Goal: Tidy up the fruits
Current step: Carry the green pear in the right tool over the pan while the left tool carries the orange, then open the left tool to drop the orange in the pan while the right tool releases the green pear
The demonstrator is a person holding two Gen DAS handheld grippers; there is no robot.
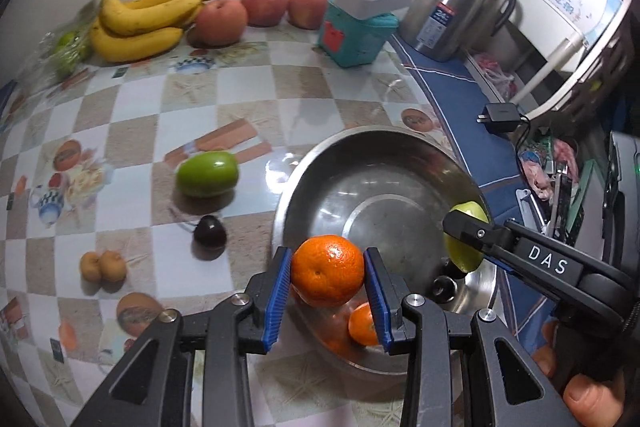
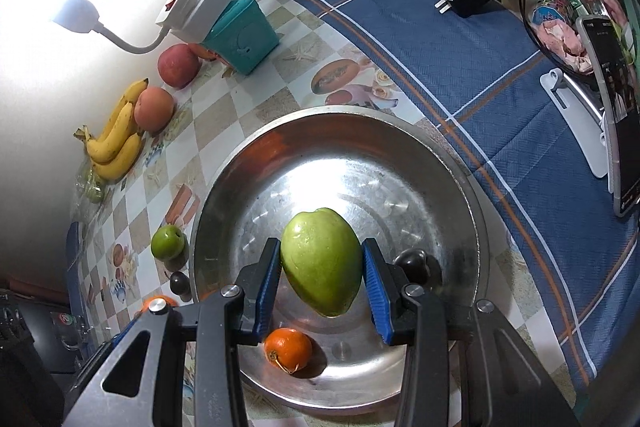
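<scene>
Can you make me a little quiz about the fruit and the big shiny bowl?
1. True or false: the left gripper grips a round orange mandarin in its jaws.
2. What does the right gripper hold over the round steel bowl? A) yellow banana B) pale green pointed fruit C) red apple
3. Fill in: a small orange mandarin lies ___ the bowl.

Key: 1 true. 2 B, the pale green pointed fruit. 3 inside.
</scene>
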